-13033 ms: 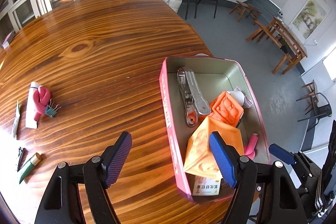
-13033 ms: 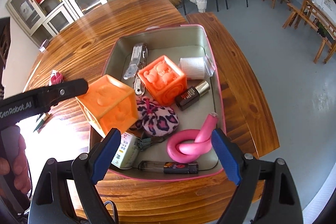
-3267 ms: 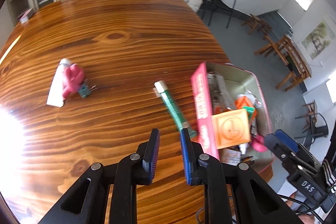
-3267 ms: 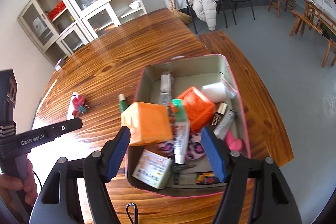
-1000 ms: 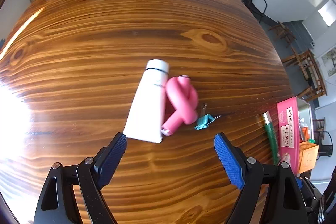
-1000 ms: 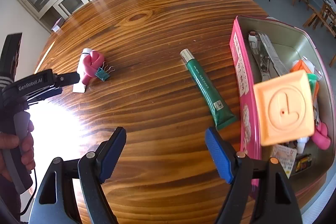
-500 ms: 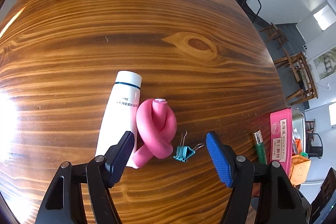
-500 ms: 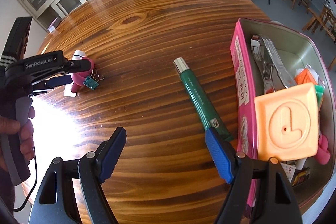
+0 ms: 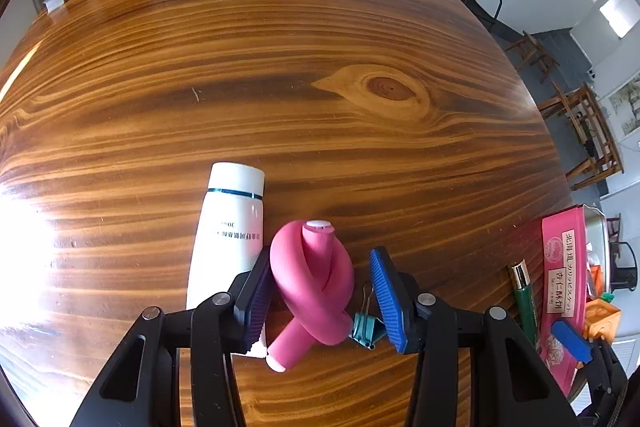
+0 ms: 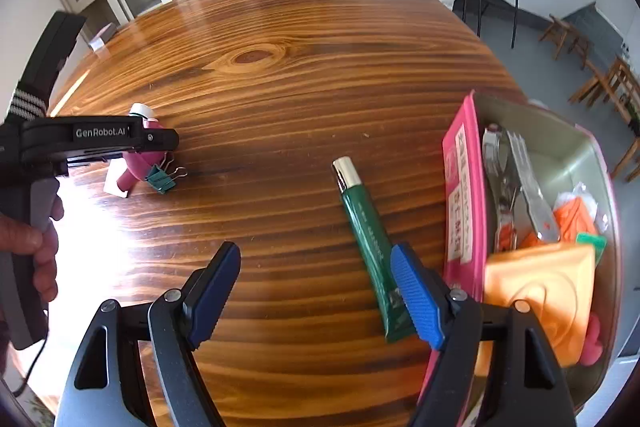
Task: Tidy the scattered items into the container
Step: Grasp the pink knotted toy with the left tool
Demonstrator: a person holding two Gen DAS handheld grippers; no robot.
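Note:
A knotted pink foam twist (image 9: 312, 283) lies on the wooden table (image 9: 280, 67), between the fingers of my left gripper (image 9: 320, 291). The jaws are open around it; the left pad is touching or nearly touching it, the right pad stands apart. A white tube (image 9: 228, 231) lies just left of the twist, a teal binder clip (image 9: 366, 325) just right. My right gripper (image 10: 316, 295) is open and empty above the table, left of the pink tin (image 10: 460, 195). A green tube (image 10: 370, 243) lies by its right finger.
The pink tin holds an orange block (image 10: 540, 291), a metal stapler (image 10: 516, 179) and other small items. The left gripper's body (image 10: 92, 139) shows in the right wrist view. Chairs, stools and glass cabinets stand beyond the table's far edge.
My left gripper has moved forward over the pink twist and its jaws have narrowed around it. My right gripper has shifted slightly toward the green tube.

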